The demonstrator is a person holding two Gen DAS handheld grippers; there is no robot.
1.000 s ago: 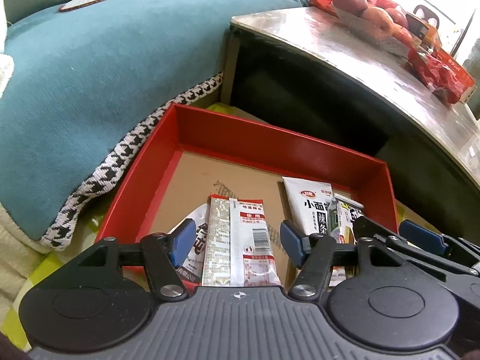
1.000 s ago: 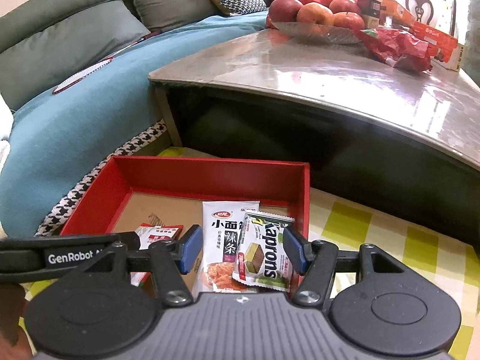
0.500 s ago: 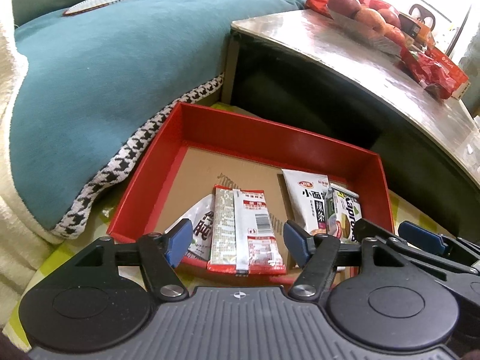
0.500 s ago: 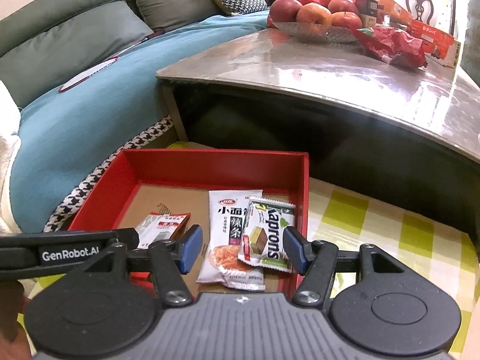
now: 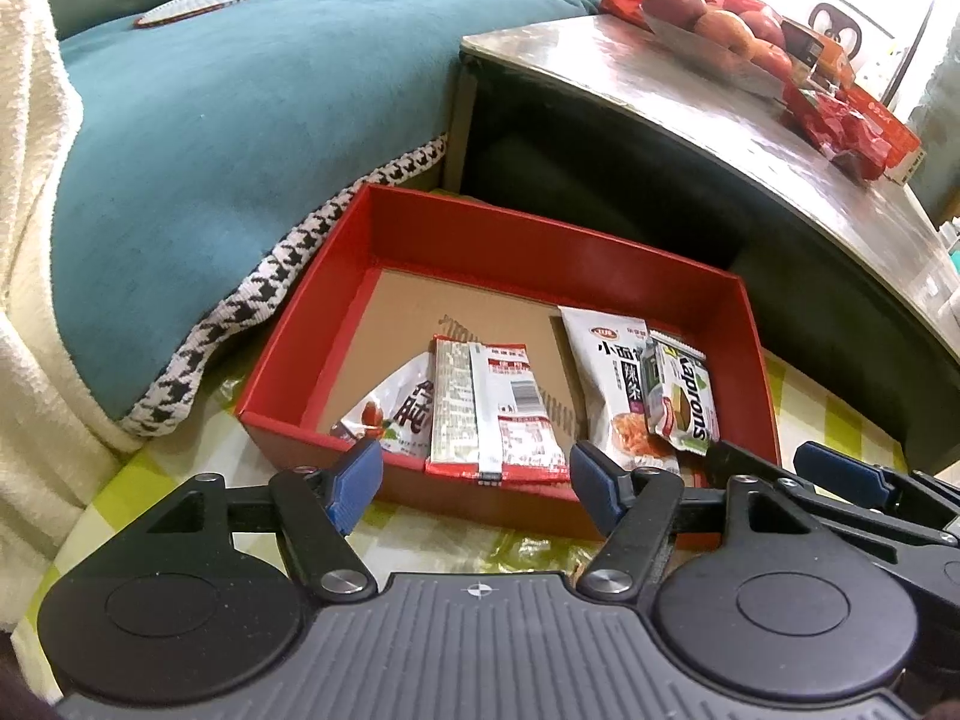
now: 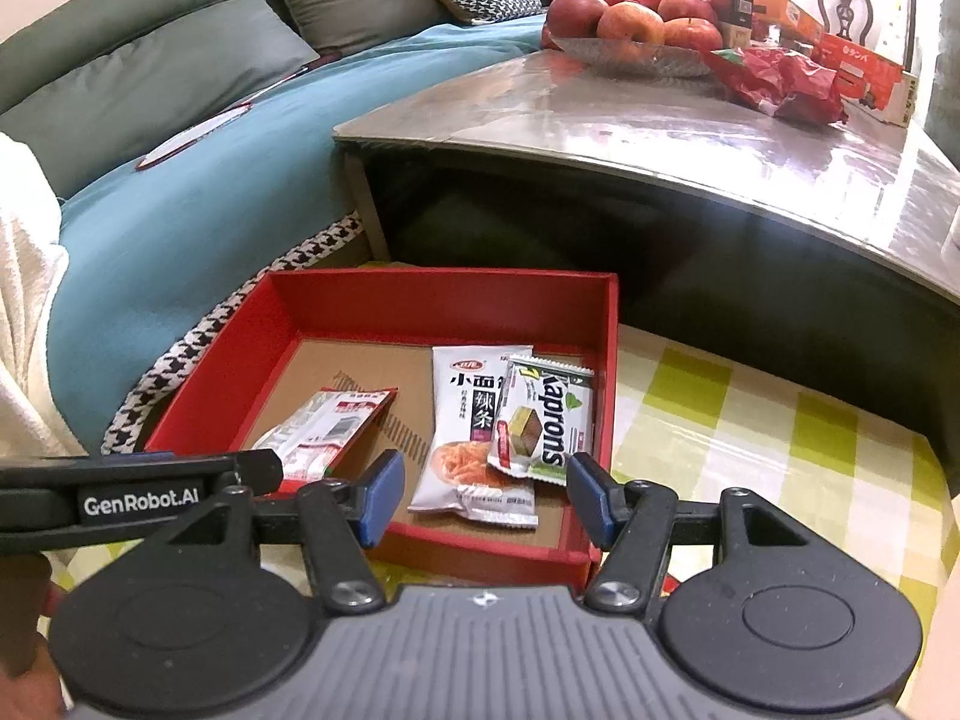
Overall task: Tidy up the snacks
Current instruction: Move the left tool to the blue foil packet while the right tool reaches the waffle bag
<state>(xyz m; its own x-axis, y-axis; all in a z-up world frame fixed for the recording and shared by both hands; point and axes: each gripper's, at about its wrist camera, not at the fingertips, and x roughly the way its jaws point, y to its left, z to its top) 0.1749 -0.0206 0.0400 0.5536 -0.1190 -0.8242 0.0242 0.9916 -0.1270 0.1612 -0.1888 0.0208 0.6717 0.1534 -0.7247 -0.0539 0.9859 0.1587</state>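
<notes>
A red box [image 5: 540, 252] [image 6: 444, 300] with a cardboard floor sits on the floor cloth. Inside it lie a red-and-white packet [image 5: 498, 414] [image 6: 327, 429], a white packet with red fruit [image 5: 396, 414], a white noodle-snack packet [image 5: 618, 384] [image 6: 474, 426] and a green Kaprons wafer [image 5: 684, 402] [image 6: 546, 420] resting on that packet. My left gripper [image 5: 474, 480] hovers just short of the box's near wall, its jaws opening with nothing between them. My right gripper [image 6: 483, 495] hangs open and empty near the box's right front corner.
A low table [image 6: 660, 120] rises behind the box, carrying a bowl of apples [image 6: 630, 30], a crumpled red bag [image 6: 780, 84] and boxes. A teal-covered sofa [image 5: 210, 120] borders the left. A yellow-green checked cloth [image 6: 750, 450] covers the floor to the right.
Both grippers have drawn back from the box, so it sits farther off and all its packets show. The left jaws have spread wider. The packets have not moved.
</notes>
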